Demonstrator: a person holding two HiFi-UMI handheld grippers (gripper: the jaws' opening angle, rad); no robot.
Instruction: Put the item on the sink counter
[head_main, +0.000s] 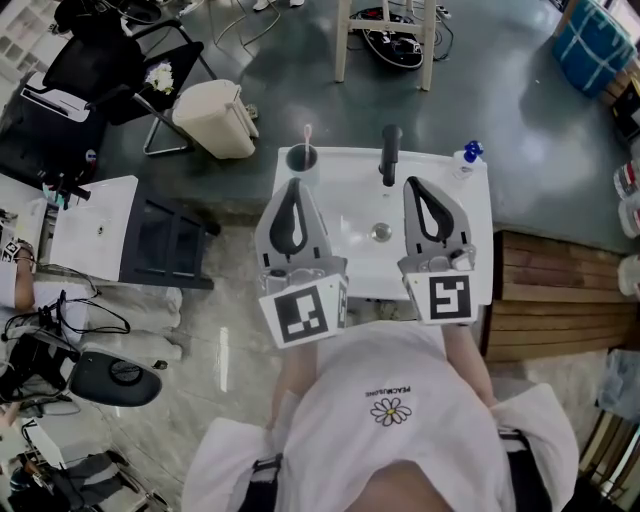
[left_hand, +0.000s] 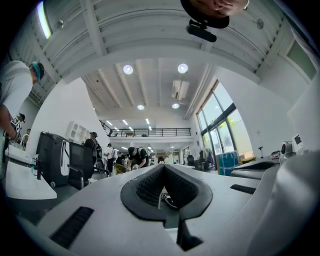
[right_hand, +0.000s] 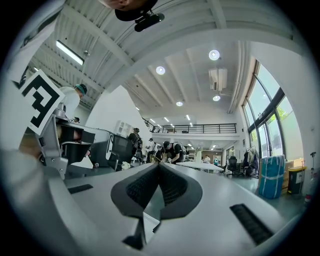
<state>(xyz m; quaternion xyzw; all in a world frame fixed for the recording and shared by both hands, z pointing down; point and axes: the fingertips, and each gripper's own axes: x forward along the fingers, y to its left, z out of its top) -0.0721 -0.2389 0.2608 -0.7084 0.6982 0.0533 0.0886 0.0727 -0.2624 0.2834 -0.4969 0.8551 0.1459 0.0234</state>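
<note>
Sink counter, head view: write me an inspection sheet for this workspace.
Surface: white sink counter, basin with drain, black faucet at the back.
Job's things: cup with toothbrush at the back left corner, blue-capped bottle at the back right; which one is the item, cannot tell.
Clutter: nothing seen on the counter.
Grippers: left gripper and right gripper over the basin, jaws together, nothing held.
Cables: loose cables on the floor beyond the sink.
Surroundings: beige bin, black chair, wooden decking.
</note>
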